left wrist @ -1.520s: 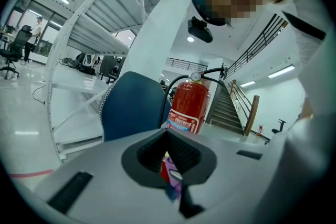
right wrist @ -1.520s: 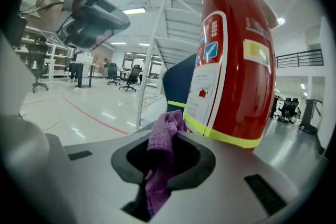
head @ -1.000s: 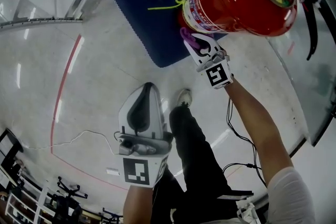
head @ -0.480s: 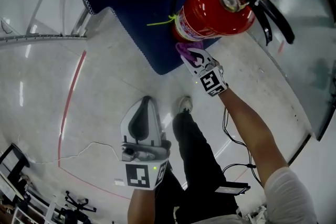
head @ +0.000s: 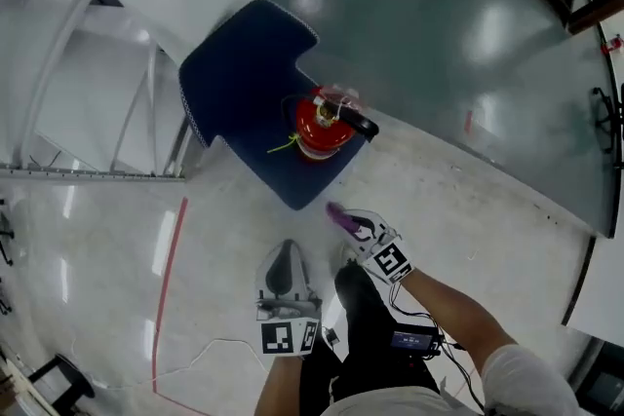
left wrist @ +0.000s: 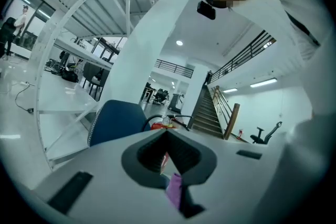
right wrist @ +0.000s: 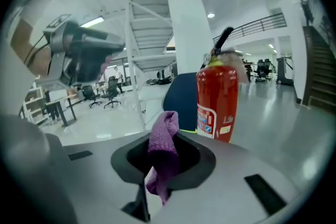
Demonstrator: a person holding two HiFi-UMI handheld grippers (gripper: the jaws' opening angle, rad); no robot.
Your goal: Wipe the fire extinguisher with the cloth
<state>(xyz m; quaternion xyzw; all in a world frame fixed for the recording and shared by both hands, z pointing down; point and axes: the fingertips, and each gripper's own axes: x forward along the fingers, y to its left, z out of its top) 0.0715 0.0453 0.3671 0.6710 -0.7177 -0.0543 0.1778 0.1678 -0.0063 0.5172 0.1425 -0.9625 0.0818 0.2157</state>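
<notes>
Currently: small purple knitted cloth (right wrist: pixel 163 139), soft, limp and light; pinched at mid-fold by the right gripper (head: pixel 349 221), loose ends hanging above and below the jaws. Red cylindrical fire extinguisher (head: pixel 317 124) with black lever and hose, upright, ahead of that gripper and apart from it, no contact; judged heavy, rigid, glossy and likely slippery, best steadied at the neck under the lever. Left gripper (head: pixel 284 256) pressed together on nothing; extinguisher ahead and slightly right of it, well apart
</notes>
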